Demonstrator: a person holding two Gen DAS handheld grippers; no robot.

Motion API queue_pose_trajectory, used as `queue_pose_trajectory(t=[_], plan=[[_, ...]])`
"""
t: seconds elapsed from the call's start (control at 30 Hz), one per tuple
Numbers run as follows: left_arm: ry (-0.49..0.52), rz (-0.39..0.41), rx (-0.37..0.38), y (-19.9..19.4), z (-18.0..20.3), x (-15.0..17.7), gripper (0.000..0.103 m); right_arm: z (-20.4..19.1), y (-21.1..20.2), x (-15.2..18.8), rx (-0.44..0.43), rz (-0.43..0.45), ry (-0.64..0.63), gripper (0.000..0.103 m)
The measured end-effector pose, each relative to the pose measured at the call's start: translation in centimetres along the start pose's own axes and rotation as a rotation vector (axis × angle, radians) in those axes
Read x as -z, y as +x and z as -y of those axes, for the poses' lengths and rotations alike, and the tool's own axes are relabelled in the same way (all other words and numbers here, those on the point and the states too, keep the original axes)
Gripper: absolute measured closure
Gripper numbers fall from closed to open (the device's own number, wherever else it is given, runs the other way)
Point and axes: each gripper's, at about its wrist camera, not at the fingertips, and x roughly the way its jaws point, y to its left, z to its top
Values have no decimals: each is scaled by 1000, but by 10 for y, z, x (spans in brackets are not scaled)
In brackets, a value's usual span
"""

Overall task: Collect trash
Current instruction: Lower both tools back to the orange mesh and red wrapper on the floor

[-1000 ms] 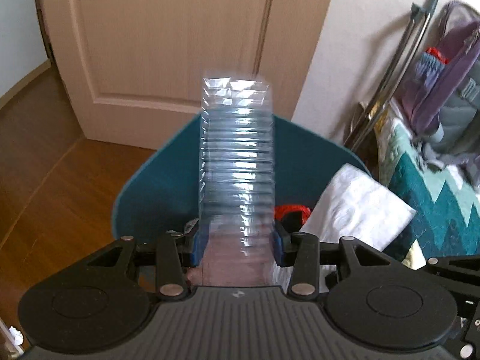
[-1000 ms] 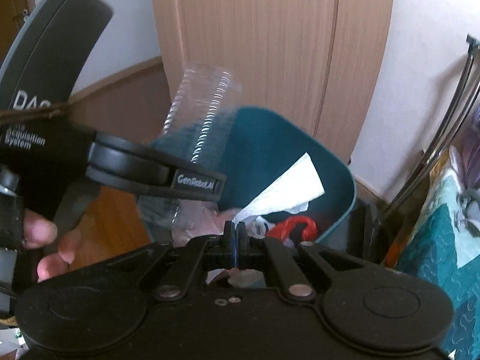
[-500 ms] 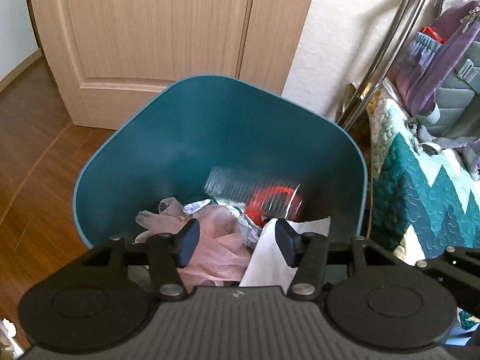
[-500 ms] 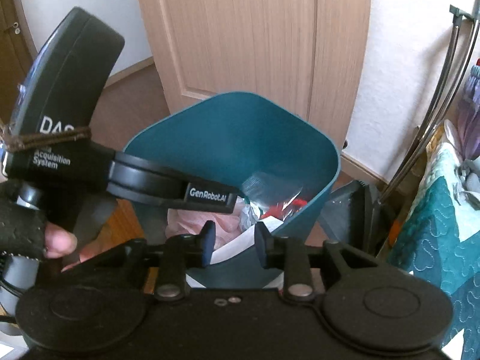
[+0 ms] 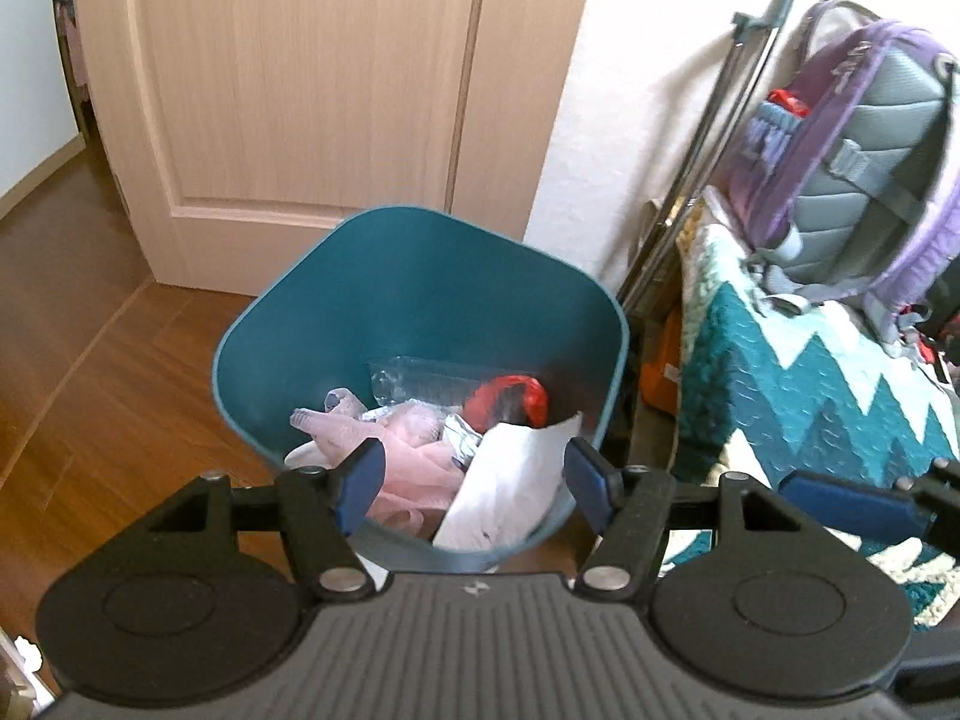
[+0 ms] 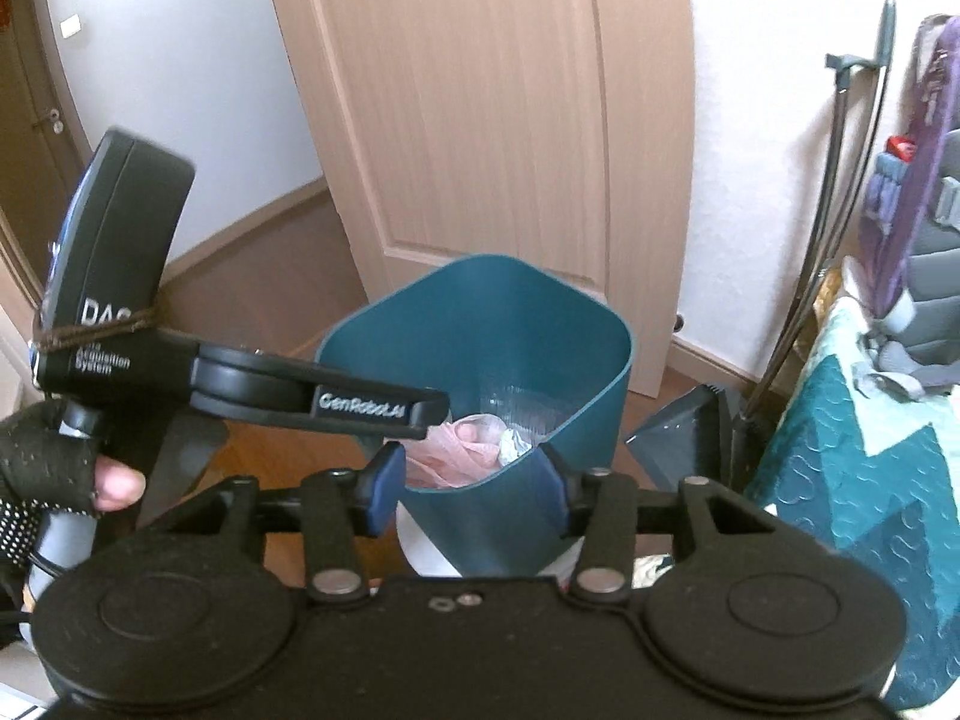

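A teal trash bin point(image 5: 336, 324) point(image 6: 576, 330) stands on the wood floor by a door. Inside it lie a clear ribbed plastic bottle point(image 5: 420, 378) with a red label point(image 5: 507, 399), pink netting point(image 5: 408, 456) point(image 6: 468, 450), crumpled foil point(image 5: 459, 435) and white paper point(image 5: 510, 480). My left gripper point(image 5: 474, 480) hovers above the bin's near rim, its jaws opening with nothing between them. My right gripper point(image 6: 471, 486) is lower and nearer, its jaws also opening and empty. The left gripper's body point(image 6: 318, 396) and a gloved hand point(image 6: 48, 480) show at the left of the right wrist view.
A beige door point(image 5: 312, 90) stands behind the bin. To the right are a bed with a teal zigzag quilt point(image 5: 798, 390), a purple and grey backpack point(image 5: 858, 174), metal poles point(image 5: 708, 138) against the wall and a dark dustpan point(image 6: 690, 438).
The clear bottle left my left gripper and dropped into the bin. Both grippers opened wider and drew up and back from the bin.
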Motion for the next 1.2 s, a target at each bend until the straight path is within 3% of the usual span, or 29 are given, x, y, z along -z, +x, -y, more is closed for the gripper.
queue_pose_trajectory(t=[0.37,0.67,0.93,1.03,1.2], plan=[[8,81,47,-80,18,19,32,-6,-84,23,-25,72,-4,51],[15,130,90,-124,44,37,23,6,-137,49,-46,122,-4,48],[58,131,115,-126,78,57,22,31,-156,84,-46,137,34,47],[78,121,134,-115,93,67,15,49,-151,102,-39,120,74,47],[86,72,159,-81,111,89,14,82,-133,140,-21,72,143,47]])
